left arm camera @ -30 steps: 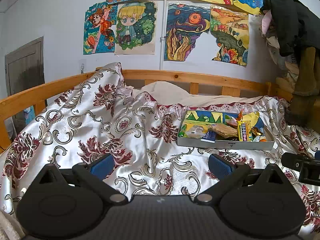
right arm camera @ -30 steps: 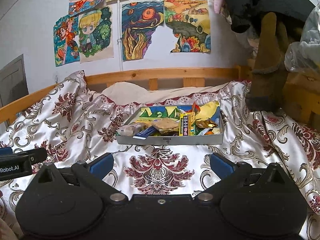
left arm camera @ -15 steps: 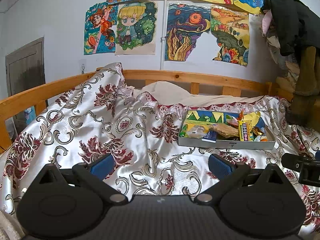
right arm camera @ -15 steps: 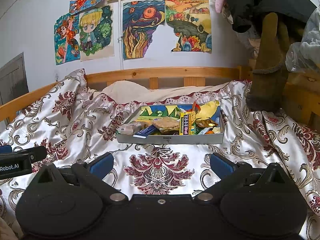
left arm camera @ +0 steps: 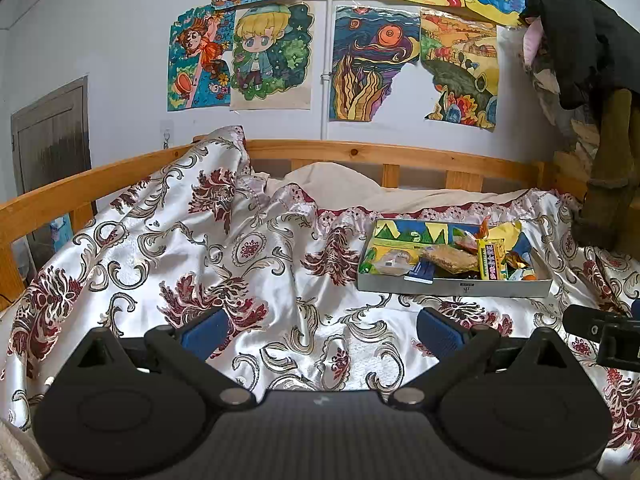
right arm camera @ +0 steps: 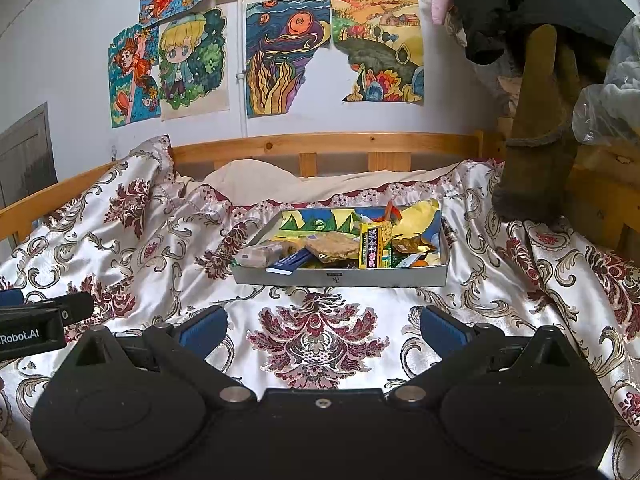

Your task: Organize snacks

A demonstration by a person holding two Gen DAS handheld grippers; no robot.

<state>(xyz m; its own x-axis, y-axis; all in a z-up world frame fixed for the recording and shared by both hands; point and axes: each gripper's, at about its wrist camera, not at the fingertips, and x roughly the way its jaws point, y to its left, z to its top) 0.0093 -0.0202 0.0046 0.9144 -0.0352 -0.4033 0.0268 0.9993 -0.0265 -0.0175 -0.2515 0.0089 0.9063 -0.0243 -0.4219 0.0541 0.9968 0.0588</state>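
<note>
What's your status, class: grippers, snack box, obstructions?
Left gripper open, empty. Right gripper open, empty. Snack box full, on bedspread ahead. Nothing between.

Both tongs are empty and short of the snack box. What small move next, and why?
Probably ease the right tongs straight forward toward the snack box. It lies directly ahead of them on the bedspread, while it sits off to the right of the left tongs. Both tongs stand open and hold nothing.
</note>
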